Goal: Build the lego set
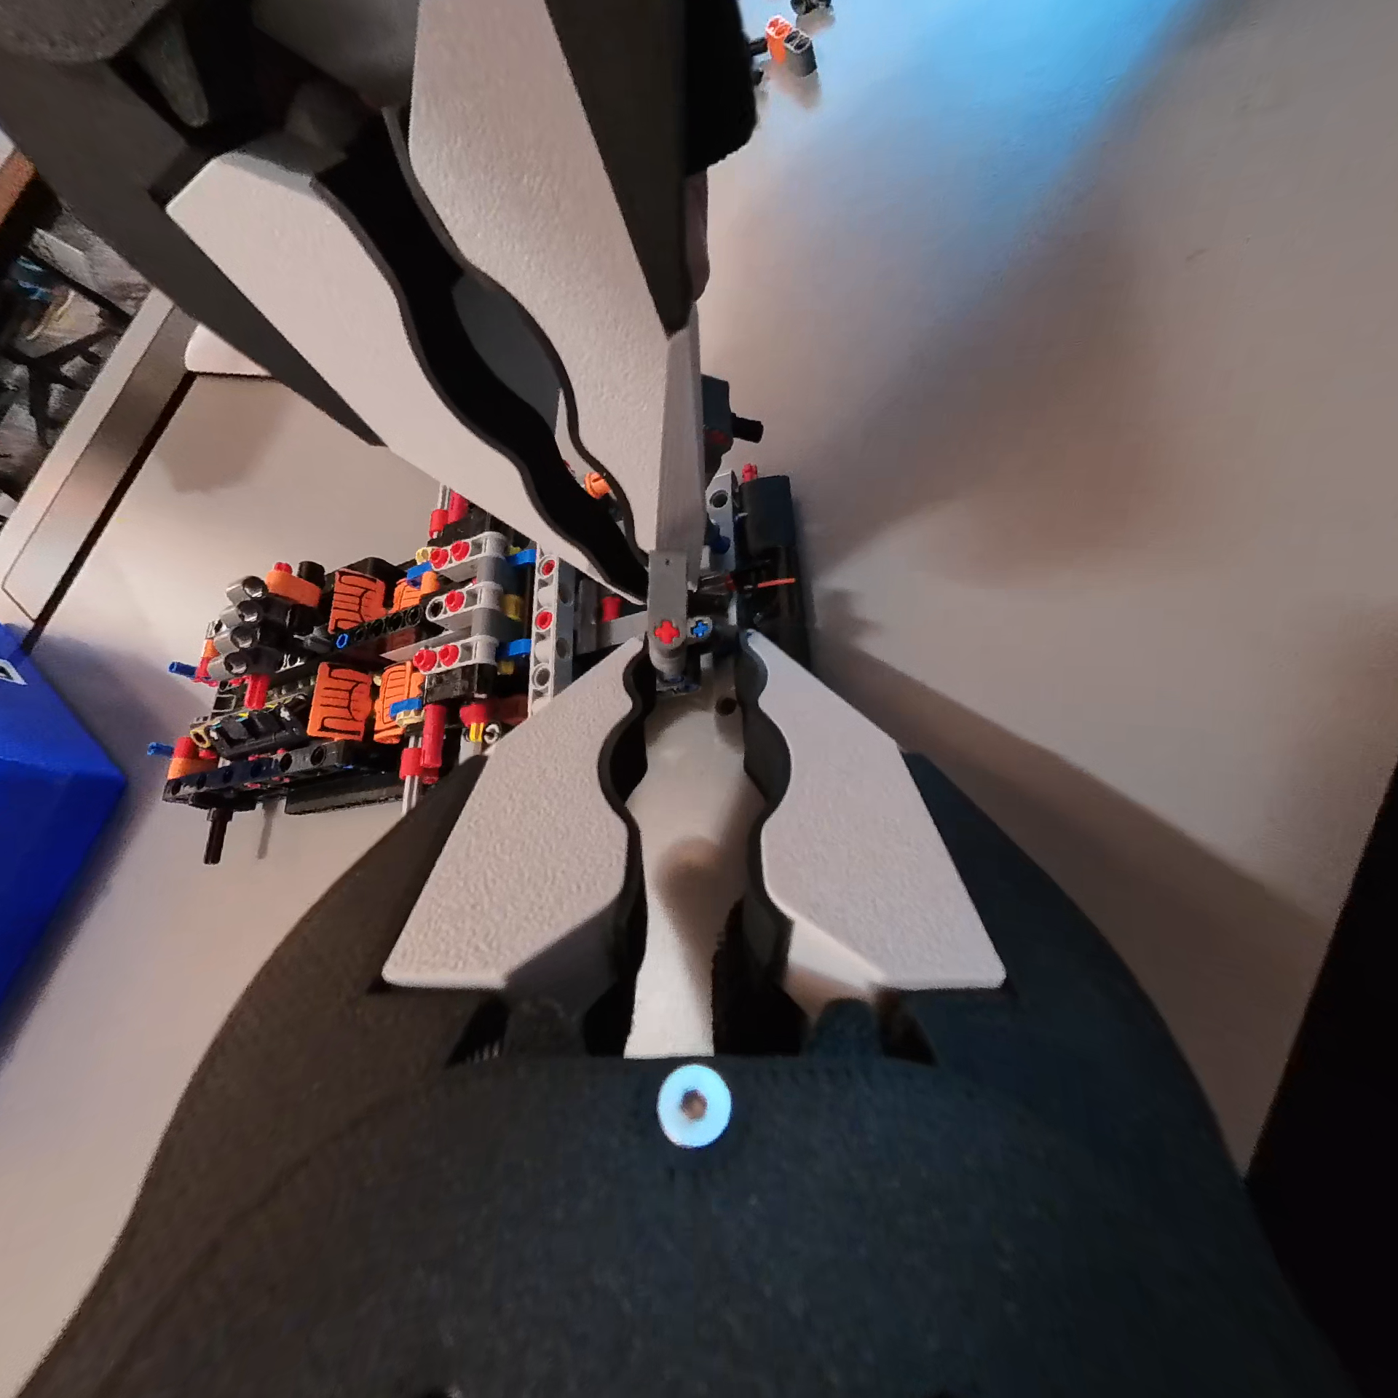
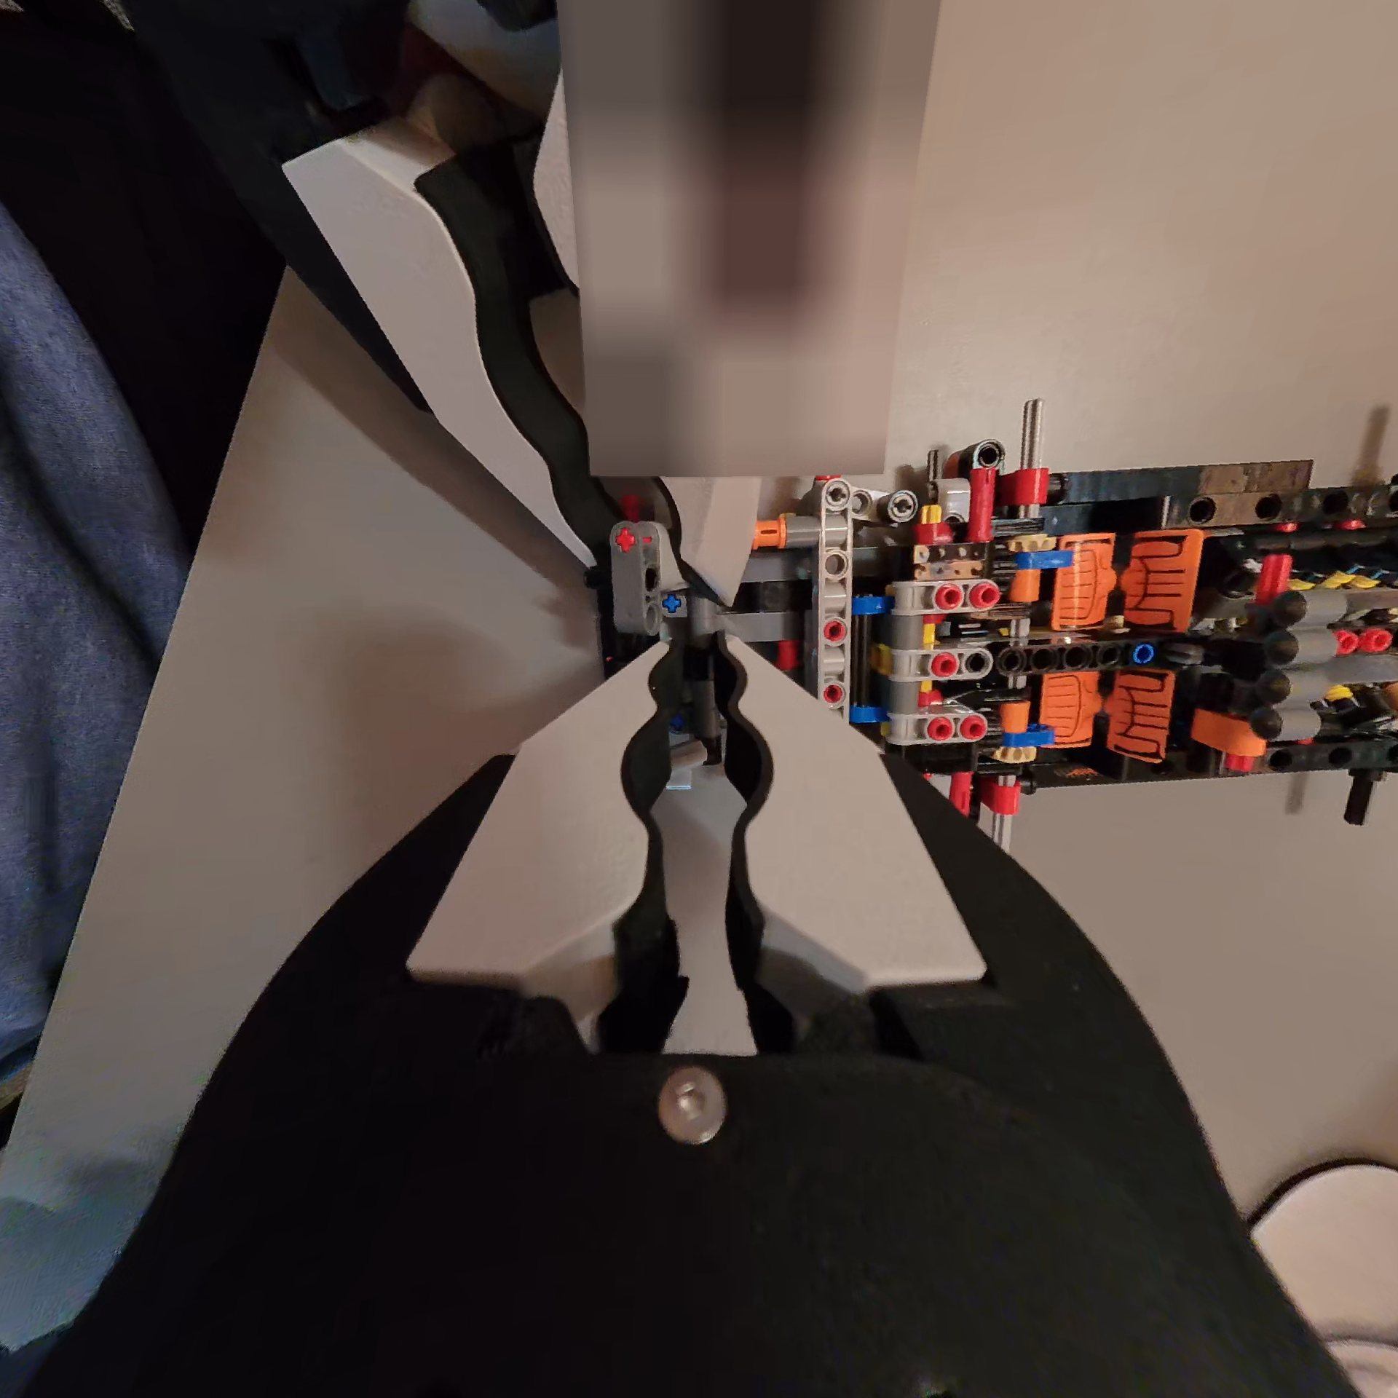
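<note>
The lego model (image 1: 363, 658), a long black, grey and orange Technic frame, lies on the white table; it also shows in the right wrist view (image 2: 1097, 628). Both grippers meet at its near end. My left gripper (image 1: 692, 650) is shut on a small grey beam (image 1: 669, 605) with a red cross axle, beside a blue pin (image 1: 700, 628). That beam (image 2: 639, 575) sits at the model's end. My right gripper (image 2: 697, 647) is shut on a dark grey piece (image 2: 700, 624) of the model's end, right below the beam. In the left wrist view it comes in from the top left (image 1: 658, 575).
A blue box (image 1: 45, 794) stands left of the model. Loose orange and grey pieces (image 1: 790, 41) lie far back on the table. A white round object (image 2: 1331, 1248) sits at the lower right. Blue cloth (image 2: 60, 605) is beyond the table edge on the left. My left and right fingertips are right by each other.
</note>
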